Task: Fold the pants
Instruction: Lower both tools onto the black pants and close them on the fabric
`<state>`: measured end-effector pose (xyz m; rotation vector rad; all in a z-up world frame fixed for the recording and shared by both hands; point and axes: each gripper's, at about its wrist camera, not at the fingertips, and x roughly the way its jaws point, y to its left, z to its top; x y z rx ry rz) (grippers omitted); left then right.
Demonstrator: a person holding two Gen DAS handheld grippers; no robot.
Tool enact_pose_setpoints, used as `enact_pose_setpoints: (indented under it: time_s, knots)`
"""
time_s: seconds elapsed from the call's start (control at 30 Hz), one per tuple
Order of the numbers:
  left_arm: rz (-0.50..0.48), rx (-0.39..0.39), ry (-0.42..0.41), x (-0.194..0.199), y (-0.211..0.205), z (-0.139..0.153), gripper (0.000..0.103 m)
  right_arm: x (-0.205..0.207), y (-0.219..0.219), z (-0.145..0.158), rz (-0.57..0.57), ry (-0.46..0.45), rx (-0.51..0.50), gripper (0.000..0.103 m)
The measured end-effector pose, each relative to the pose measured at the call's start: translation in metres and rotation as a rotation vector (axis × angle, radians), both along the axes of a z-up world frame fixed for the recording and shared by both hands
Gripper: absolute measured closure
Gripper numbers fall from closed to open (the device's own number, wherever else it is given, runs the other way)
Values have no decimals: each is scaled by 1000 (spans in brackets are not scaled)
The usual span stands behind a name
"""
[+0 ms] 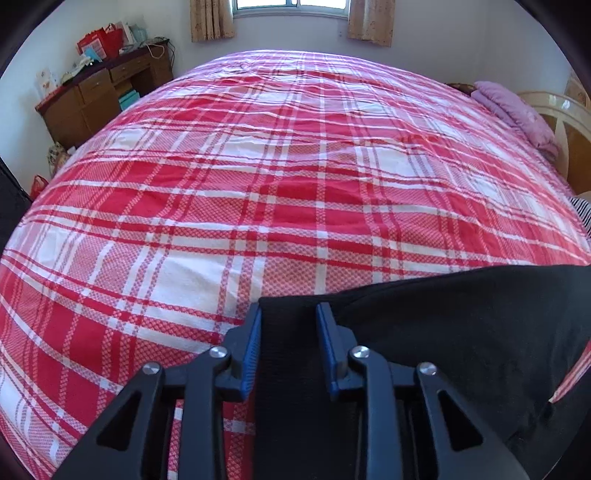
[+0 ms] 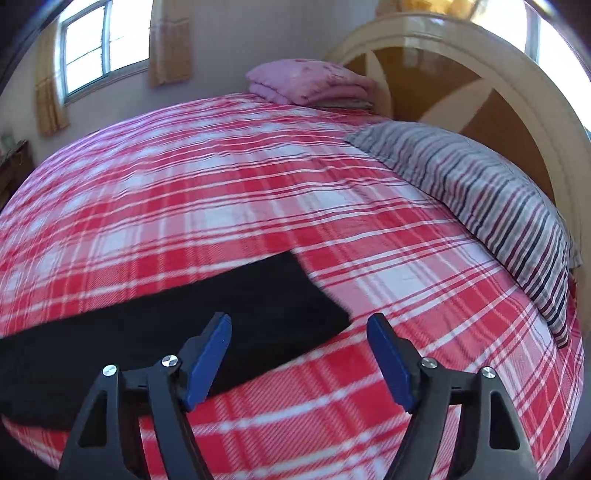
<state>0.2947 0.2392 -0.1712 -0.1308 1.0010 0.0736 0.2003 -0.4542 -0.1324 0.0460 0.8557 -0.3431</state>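
black pants (image 2: 166, 332) lie across the lower left of a red plaid bedspread (image 2: 258, 192). left gripper (image 1: 289, 314) pinches a fold of them; right gripper (image 2: 299, 325) hovers wide apart, holding nothing. striped pillow (image 2: 480, 192) at right, pink blanket (image 2: 310, 83) above.

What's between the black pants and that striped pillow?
Only bare plaid bedspread separates the pants from the pillow, seen in the right wrist view.

I see a red and white plaid bedspread (image 1: 258, 177) covering the bed. A folded pink blanket (image 2: 310, 83) lies at the far end by the cream headboard (image 2: 480, 66), a striped pillow (image 2: 480, 192) just right. A wooden desk (image 1: 96, 92) stands far left, by the curtained window (image 1: 291, 5).
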Motion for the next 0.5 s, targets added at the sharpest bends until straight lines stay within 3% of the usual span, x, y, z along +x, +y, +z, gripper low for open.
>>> enact_pose_setpoints:
  time_s: [0.1,0.47,0.5]
  knots:
    - [18,-41,7,4,6,0,75,26,-26,-7,-13,18,39,29]
    - [-6,34,3,7,-1,-1,76,112,-50,-64,68,168,137,29]
    - [-11,40,3,7,-2,-2,76,117,-49,-70,85,192,150,37]
